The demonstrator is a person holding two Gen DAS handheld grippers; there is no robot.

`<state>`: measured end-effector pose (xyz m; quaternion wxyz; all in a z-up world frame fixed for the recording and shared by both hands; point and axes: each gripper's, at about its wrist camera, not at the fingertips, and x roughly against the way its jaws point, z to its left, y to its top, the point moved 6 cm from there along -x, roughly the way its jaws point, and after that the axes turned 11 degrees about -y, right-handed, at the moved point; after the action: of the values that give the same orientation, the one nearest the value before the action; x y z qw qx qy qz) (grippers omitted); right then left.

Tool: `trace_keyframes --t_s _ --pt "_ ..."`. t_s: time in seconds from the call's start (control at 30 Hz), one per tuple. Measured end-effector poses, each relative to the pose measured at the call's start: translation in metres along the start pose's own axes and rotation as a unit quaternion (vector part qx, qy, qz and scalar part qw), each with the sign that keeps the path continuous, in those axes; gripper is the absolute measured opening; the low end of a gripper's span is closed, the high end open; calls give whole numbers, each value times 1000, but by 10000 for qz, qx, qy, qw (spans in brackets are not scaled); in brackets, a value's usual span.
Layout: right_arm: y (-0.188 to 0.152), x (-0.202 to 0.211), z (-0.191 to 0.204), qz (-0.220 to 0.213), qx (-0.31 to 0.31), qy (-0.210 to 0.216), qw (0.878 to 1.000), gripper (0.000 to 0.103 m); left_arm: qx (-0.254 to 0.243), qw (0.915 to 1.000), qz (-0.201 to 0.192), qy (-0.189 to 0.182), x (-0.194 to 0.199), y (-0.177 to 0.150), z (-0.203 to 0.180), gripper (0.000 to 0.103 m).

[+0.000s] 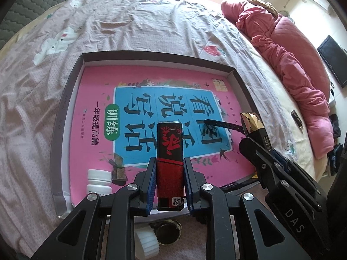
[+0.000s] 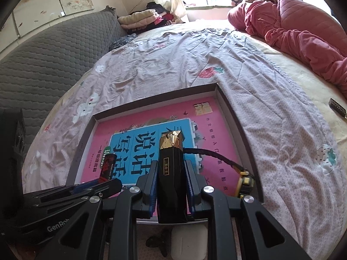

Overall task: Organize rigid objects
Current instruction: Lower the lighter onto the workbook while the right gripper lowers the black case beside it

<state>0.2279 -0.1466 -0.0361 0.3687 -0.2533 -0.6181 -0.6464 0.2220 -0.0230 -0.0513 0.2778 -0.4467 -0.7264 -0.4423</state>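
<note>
A shallow grey tray (image 1: 151, 57) lies on the bed with a pink and blue book (image 1: 91, 130) flat inside it. My left gripper (image 1: 169, 164) is shut on a black and red box (image 1: 170, 138), held upright above the book's near part. To its right, my right gripper (image 2: 171, 166) is shut on a black box with a gold top (image 2: 171, 143), also above the book. A white pill bottle (image 1: 98, 181) stands in the tray's near left corner. A black strap (image 2: 212, 153) runs to a yellow and black object (image 2: 246, 184) at the tray's near right.
The tray rests on a wrinkled patterned sheet (image 1: 130, 21). A pink quilt (image 1: 292, 65) is heaped along the right side. A grey padded headboard (image 2: 43, 65) rises at the left. A small dark item (image 2: 338, 107) lies on the bed, far right. A white object (image 1: 147, 242) sits below the grippers.
</note>
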Motion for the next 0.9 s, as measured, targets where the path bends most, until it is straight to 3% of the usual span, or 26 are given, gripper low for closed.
trace_keyframes --t_s 0.9 --pt "-4 -8 4 118 132 17 9998 23 -100 9998 171 -42 -17 -7 -2 23"
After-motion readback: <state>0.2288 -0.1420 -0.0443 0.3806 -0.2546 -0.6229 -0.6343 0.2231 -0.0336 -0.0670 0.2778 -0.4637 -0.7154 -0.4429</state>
